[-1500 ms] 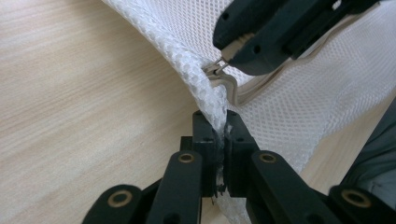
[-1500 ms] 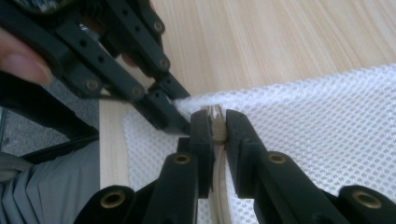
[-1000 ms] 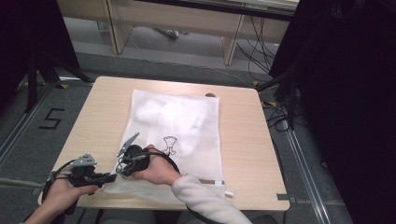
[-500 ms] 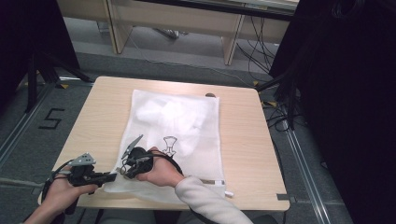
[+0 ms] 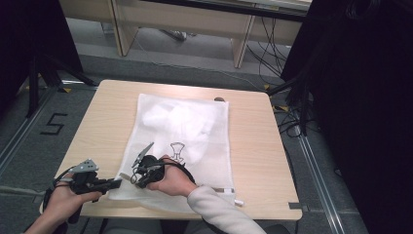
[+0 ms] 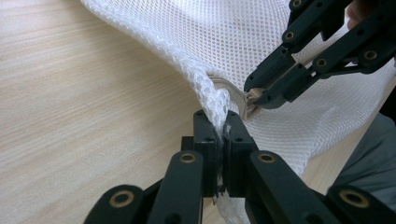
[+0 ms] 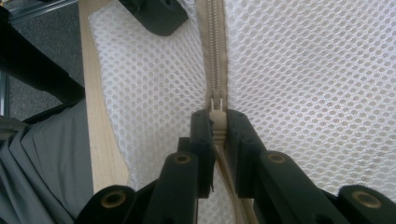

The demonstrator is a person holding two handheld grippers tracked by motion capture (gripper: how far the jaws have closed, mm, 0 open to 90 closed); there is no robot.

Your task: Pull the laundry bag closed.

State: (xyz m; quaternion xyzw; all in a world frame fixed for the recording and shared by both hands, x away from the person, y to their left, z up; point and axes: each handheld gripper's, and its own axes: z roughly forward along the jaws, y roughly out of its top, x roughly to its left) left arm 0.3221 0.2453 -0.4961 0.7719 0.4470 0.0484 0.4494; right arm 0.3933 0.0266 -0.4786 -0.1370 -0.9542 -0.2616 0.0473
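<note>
A white mesh laundry bag (image 5: 195, 141) with white cloth inside lies flat on the wooden table (image 5: 253, 146). In the high view my left gripper (image 5: 118, 182) is at the bag's near left corner. In its own view the left gripper (image 6: 219, 125) is shut on a bunched fold of mesh (image 6: 212, 95). My right gripper (image 5: 132, 176) lies just to the right of it, over the bag's near edge. In the right gripper view, the right gripper (image 7: 217, 119) is shut on the beige zipper pull (image 7: 215, 122), and the closed zipper (image 7: 214, 51) runs away from the jaws.
The table's near edge (image 7: 100, 149) runs close beside the zipper, with the person's grey trousers (image 7: 42, 163) below it. A small dark object (image 5: 219, 99) sits at the table's far edge. A white tag (image 5: 238, 201) sticks out at the bag's near right corner. Cables (image 5: 292, 122) lie on the floor at right.
</note>
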